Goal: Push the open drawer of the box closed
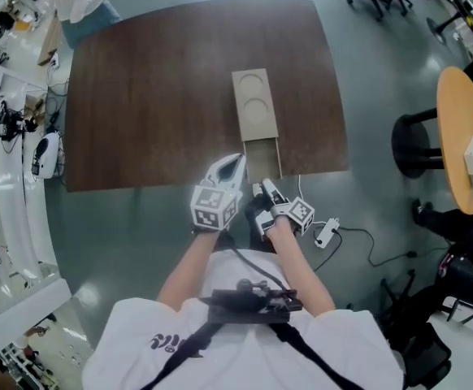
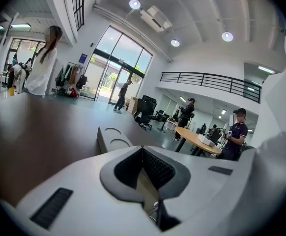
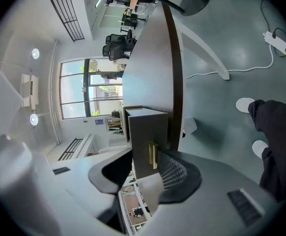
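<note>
Drawer (image 1: 265, 157) of the wooden box (image 1: 254, 104) stands pulled out, brass-handled front clamped by the right gripper (image 3: 153, 163); left gripper (image 2: 142, 150) closed.

Your bare left forearm (image 1: 189, 265) and right forearm (image 1: 299, 262) reach forward side by side. Your white left gripper (image 1: 236, 161) points ahead, jaws together and empty. Your black-and-white right gripper (image 1: 262, 188), rolled sideways, clamps the brown wooden drawer front (image 3: 142, 136).

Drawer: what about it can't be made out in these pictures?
- Drawer contents: head view, too small and dark.
- Whether right gripper pads press the drawer front: right gripper view, the front overlaps the pad edges.
- Drawer in left gripper view: almost all hidden behind the left gripper; only the box shows clearly.
</note>
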The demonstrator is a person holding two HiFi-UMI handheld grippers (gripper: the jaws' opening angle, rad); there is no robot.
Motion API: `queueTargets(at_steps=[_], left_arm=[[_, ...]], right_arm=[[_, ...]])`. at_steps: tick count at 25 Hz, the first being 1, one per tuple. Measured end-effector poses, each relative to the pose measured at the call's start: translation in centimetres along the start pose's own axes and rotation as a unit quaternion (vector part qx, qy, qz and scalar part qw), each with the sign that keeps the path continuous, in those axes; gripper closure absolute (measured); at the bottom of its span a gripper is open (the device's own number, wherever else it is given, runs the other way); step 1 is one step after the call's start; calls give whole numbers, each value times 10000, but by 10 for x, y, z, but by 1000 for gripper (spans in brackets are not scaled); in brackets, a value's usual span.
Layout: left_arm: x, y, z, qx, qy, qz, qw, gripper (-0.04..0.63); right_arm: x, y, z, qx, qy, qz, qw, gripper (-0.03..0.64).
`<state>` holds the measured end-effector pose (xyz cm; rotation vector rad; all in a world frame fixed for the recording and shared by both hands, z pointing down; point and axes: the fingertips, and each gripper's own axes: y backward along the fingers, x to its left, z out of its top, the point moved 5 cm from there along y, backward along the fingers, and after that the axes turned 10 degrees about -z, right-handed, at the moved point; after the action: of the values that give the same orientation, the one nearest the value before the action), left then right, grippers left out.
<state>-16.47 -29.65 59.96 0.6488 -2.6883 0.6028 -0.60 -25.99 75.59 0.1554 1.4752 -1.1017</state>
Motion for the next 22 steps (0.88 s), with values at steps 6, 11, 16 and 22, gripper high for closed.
queueTargets(at_steps=[6, 11, 16, 22], left_arm=[[19, -11, 14, -74, 75, 303, 9995, 584], [31, -27, 30, -209, 126, 566, 9981, 584], [45, -30, 41, -353, 198, 689, 9968, 584], [59, -31, 41, -395, 332, 887, 9947, 584]], right_arm=[[17, -26, 12, 285, -15, -53, 9996, 451], [42, -56, 29, 629, 72, -104, 9979, 453], [59, -81, 36, 747, 64, -105, 9971, 451], [71, -104, 45, 751, 93, 129, 9970, 451]])
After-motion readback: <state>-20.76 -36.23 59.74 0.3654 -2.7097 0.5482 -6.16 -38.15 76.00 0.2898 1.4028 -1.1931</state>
